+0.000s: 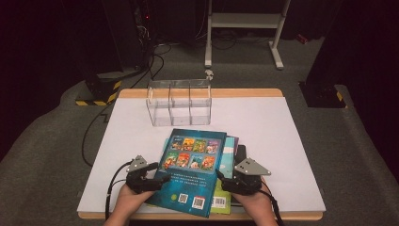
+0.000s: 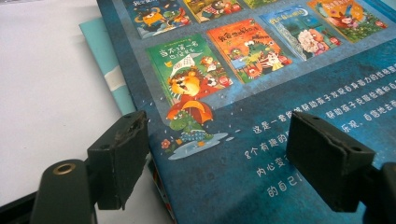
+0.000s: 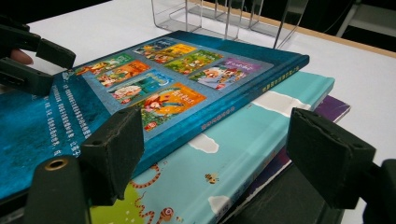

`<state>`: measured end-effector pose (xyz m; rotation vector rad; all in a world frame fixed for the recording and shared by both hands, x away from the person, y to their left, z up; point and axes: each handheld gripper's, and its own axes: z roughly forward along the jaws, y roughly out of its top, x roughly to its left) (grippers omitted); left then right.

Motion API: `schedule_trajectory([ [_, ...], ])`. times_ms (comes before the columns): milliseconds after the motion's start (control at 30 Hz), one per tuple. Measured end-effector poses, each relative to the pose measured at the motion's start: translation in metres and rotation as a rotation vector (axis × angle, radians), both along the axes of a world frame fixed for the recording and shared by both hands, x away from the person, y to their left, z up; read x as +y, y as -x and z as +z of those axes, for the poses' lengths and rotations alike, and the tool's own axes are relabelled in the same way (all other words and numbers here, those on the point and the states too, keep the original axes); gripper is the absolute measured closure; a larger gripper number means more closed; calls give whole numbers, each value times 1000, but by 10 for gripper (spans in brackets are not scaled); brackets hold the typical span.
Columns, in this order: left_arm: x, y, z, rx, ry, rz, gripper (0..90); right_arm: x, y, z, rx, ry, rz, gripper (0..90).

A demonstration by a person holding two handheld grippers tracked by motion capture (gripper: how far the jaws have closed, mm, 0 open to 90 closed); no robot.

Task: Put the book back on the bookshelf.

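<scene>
A stack of books lies at the near middle of the white table (image 1: 282, 141). On top is a dark blue picture book (image 1: 193, 165), back cover up. A teal book (image 1: 227, 155) lies under it, with a purple one (image 3: 334, 107) and a black one (image 3: 289, 200) below. My left gripper (image 1: 162, 174) sits at the blue book's (image 2: 261, 163) left edge. This gripper (image 2: 219, 126) is open, one jaw over the table and the other over the cover. My right gripper (image 1: 222, 181) is open at the stack's right side. It (image 3: 217, 126) spans the blue (image 3: 140, 88) and teal (image 3: 243, 154) books' edges.
A clear plastic rack (image 1: 179, 101) with upright dividers stands behind the books, toward the table's far edge. It rises just beyond the stack in the right gripper view (image 3: 224, 14). White tabletop stretches to the left (image 2: 51, 84) and right of the books. Dark stands and cables are on the floor beyond.
</scene>
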<state>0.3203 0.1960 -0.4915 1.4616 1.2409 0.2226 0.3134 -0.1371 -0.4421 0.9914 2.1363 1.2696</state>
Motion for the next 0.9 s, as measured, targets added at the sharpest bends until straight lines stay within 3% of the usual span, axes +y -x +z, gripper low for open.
schedule_trajectory([
  [533,-7,4,2,-24,-22,-13,220,-1,1,1,-2,-1,-2,197],
  [567,-7,6,3,-33,7,-51,243,-1,1,1,-2,-1,-1,197],
  [600,-13,9,5,-36,40,-81,336,-1,1,1,-1,-2,-2,197],
  [700,-29,15,9,-89,-58,-94,307,-1,0,1,0,-1,-5,197],
  [767,-28,16,13,-144,-118,-59,301,-2,1,2,0,-2,-7,197],
  [800,-24,15,16,-161,-124,-39,301,-2,1,2,-1,-4,-8,197],
  [867,-12,8,16,-94,-59,-10,277,-5,1,3,-6,-10,-14,198],
  [900,-6,5,14,-73,-45,-1,260,-5,1,3,-5,-10,-15,198],
])
